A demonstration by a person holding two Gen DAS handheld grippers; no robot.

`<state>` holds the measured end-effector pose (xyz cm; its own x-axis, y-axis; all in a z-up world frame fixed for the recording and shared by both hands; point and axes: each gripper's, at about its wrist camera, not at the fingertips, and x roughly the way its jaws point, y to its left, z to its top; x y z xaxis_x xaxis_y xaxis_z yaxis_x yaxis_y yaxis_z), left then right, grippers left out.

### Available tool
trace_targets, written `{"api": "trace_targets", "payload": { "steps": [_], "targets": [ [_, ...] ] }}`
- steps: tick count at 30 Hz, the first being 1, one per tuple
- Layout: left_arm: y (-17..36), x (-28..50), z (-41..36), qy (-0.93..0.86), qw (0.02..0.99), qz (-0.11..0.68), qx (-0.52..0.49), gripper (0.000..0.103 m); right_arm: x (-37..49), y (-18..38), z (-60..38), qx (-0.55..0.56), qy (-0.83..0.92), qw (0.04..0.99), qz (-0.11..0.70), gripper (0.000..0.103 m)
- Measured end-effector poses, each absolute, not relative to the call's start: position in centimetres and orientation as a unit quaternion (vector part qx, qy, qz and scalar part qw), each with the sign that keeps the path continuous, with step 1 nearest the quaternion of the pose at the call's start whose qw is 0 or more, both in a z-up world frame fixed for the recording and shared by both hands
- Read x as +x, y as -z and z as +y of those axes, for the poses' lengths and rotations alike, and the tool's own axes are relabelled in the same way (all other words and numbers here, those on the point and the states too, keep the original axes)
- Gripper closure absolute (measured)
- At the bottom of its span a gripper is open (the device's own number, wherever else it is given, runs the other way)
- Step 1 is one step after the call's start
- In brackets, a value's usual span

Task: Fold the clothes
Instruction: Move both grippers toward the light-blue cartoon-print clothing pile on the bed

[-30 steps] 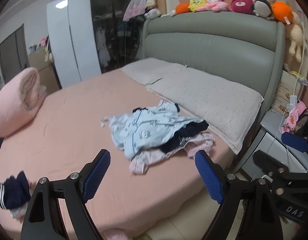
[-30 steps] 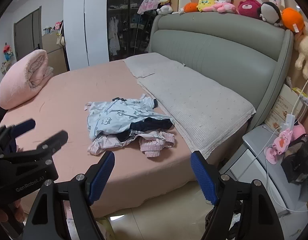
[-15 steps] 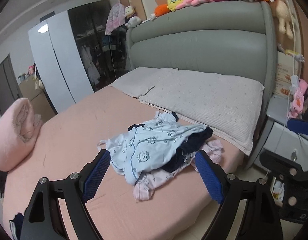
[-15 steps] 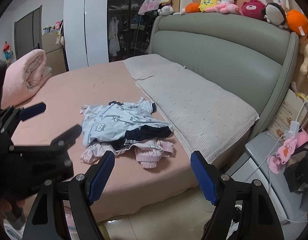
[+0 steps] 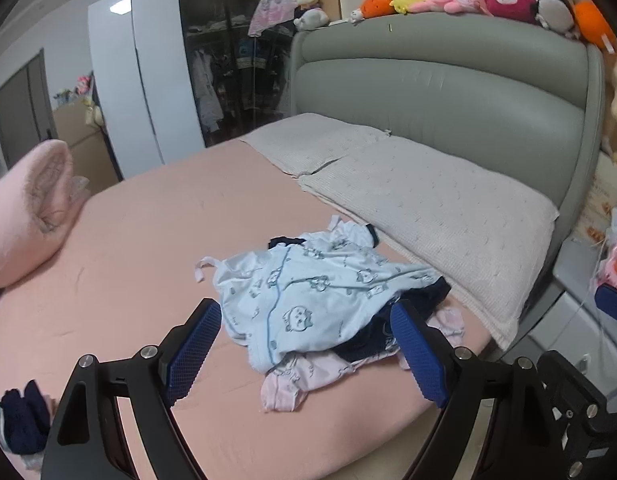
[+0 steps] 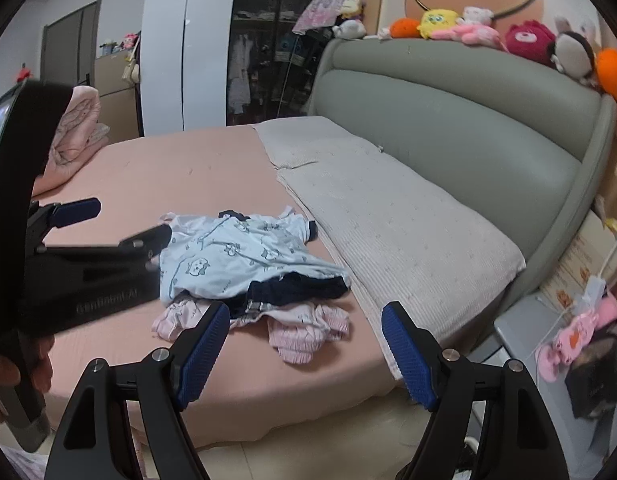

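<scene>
Left gripper (image 5: pixel 304 350): jaws wide apart, empty, hovering over the near edge of the pile. Pile on the pink bed (image 5: pixel 148 240) beside the pillows (image 5: pixel 428 208): light blue printed top (image 5: pixel 308 292) uppermost, navy garment (image 6: pixel 300 290) under it, pink garment (image 6: pixel 308 328) lowest. Right gripper (image 6: pixel 306 344): jaws wide apart, empty, short of the pile. Risk: layers overlap, so a deep pinch would likely lift two garments together.
</scene>
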<state>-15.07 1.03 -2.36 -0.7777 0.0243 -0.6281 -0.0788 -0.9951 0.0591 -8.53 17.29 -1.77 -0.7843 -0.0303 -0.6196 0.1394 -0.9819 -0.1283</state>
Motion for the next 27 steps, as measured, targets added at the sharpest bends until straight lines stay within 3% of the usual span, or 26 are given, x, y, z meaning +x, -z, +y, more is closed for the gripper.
{"api": "trace_targets", "payload": {
  "steps": [7, 19, 27],
  "targets": [
    [1.4, -18.0, -0.3, -0.944, 0.043, 0.048, -0.323, 0.016, -9.9, 0.7, 16.5, 0.305, 0.945, 0.032, 0.117, 0.025],
    [5.4, -20.0, -1.1, -0.941, 0.015, 0.03, -0.337, 0.016, -11.9, 1.8, 15.3, 0.3, 0.944, 0.038, 0.134, 0.025],
    [8.0, -20.4, -0.6, -0.937, 0.01, 0.079, -0.339, 0.016, -14.5, 3.8, 13.8, 0.288, 0.942, 0.062, 0.159, 0.025]
  ]
}}
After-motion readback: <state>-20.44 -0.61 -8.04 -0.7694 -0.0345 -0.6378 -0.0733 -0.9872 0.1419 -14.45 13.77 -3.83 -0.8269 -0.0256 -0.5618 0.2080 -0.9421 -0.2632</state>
